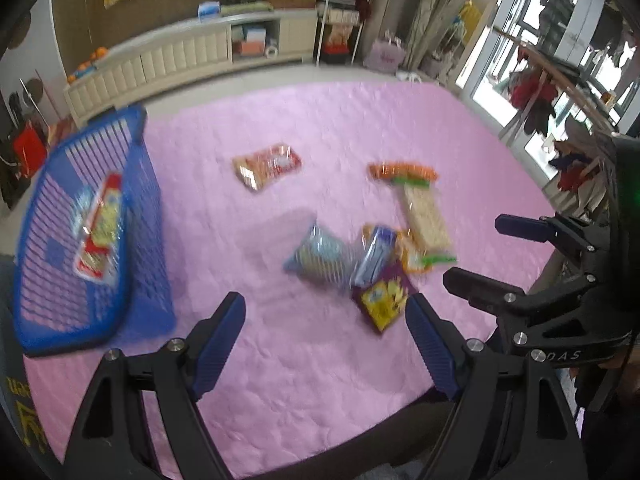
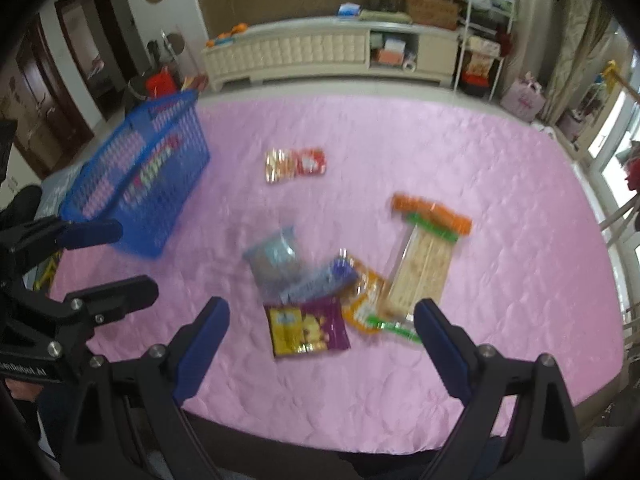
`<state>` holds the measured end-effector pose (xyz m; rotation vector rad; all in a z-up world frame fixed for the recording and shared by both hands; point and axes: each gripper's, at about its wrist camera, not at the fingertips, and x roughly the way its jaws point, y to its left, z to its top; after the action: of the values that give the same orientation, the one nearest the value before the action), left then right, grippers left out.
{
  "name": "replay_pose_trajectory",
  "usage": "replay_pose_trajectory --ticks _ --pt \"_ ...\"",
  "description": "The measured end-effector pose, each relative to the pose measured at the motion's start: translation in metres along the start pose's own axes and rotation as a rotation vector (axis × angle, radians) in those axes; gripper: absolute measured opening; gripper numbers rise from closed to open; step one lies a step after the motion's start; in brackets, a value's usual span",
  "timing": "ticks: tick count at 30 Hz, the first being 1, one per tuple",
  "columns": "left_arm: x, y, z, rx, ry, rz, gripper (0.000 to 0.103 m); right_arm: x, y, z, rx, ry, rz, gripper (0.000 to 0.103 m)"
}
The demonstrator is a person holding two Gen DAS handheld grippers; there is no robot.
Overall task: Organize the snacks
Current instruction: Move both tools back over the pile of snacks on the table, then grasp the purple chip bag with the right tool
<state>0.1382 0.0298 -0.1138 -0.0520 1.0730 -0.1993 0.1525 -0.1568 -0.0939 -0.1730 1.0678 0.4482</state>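
Grippers: left gripper [image 1: 324, 340] and right gripper [image 2: 320, 344] spread, nothing held | Target: purple packet [image 2: 306, 326], well apart from basket [image 2: 136, 184] | Advice: only this packet should be pinched.

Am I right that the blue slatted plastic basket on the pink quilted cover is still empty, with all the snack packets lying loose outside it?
Not quite. The blue slatted plastic basket on the pink quilted cover already holds one red and yellow snack packet, as the left wrist view shows. The other packets do lie loose outside it.
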Motion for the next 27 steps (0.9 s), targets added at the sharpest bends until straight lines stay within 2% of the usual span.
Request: replay_pose_trajectory --ticks 6,9,18,22,24,25,27 --pt "0.031 0.000 -0.029 0.010 0.069 0.022 0.081 0.037 -0.001 -0.026 -0.030 0.081 0.048 0.095" --pt "0.043 0.005 -0.037 -0.012 0.102 0.010 0.081 0.056 0.000 -0.034 -0.045 0.107 0.052 0.095" --pt "0.067 0.027 -0.038 -0.053 0.146 0.000 0.081 0.103 0.009 -0.035 -0.087 0.181 0.079 0.095" --pt "0.071 0.032 -0.038 -0.056 0.145 0.001 0.081 0.113 0.010 -0.031 -0.102 0.175 0.074 0.095" --pt "0.071 0.034 -0.038 -0.054 0.145 0.001 0.081 0.113 0.014 -0.030 -0.127 0.163 0.060 0.086" --pt "0.071 0.034 -0.038 -0.051 0.144 0.000 0.081 0.113 0.017 -0.028 -0.144 0.157 0.046 0.074" --pt "0.068 0.034 -0.038 -0.045 0.138 -0.004 0.081 0.112 0.021 -0.027 -0.171 0.161 0.022 0.071"
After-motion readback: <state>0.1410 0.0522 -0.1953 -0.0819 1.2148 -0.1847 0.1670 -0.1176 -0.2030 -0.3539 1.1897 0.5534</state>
